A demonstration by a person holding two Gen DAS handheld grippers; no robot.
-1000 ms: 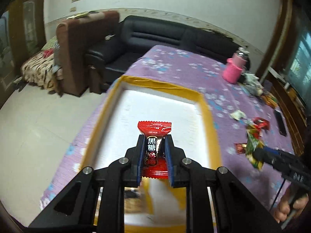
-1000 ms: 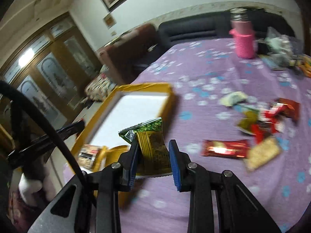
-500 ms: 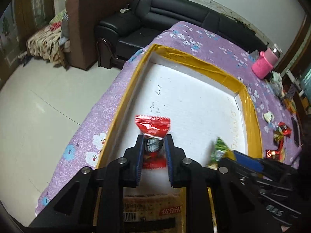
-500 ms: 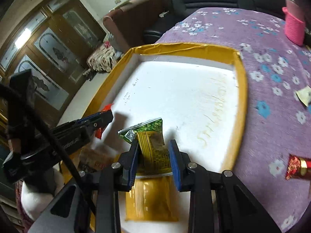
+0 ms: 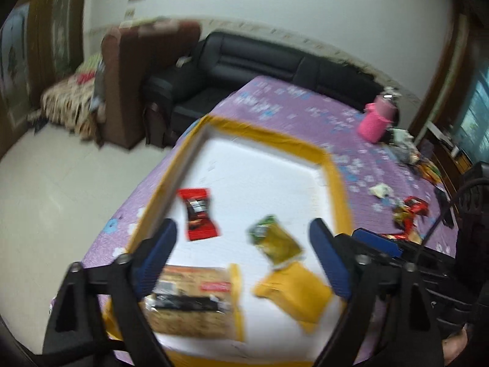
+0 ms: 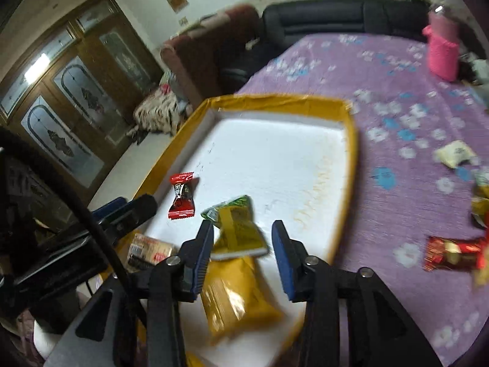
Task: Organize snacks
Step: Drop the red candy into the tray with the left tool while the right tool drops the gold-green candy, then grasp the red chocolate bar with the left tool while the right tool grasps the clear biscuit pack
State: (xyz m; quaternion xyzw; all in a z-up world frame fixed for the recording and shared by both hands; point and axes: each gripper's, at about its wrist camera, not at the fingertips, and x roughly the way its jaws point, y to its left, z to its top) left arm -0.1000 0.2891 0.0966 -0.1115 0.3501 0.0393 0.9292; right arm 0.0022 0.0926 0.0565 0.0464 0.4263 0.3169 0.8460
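Purple floral tablecloth (image 6: pixel 406 98) covers the table. Pink knitted-sleeve bottle (image 6: pixel 442 50) upright at the far end. Black leather sofa (image 5: pixel 244 70) behind the table, brown armchair (image 5: pixel 122 76) beside it. Wooden glass-panel doors (image 6: pixel 70 104) on the far wall. Pale tiled floor (image 5: pixel 61 189).

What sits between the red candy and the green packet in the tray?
Nothing: only bare white tray floor separates the red candy from the green packet, clearest in the right wrist view.
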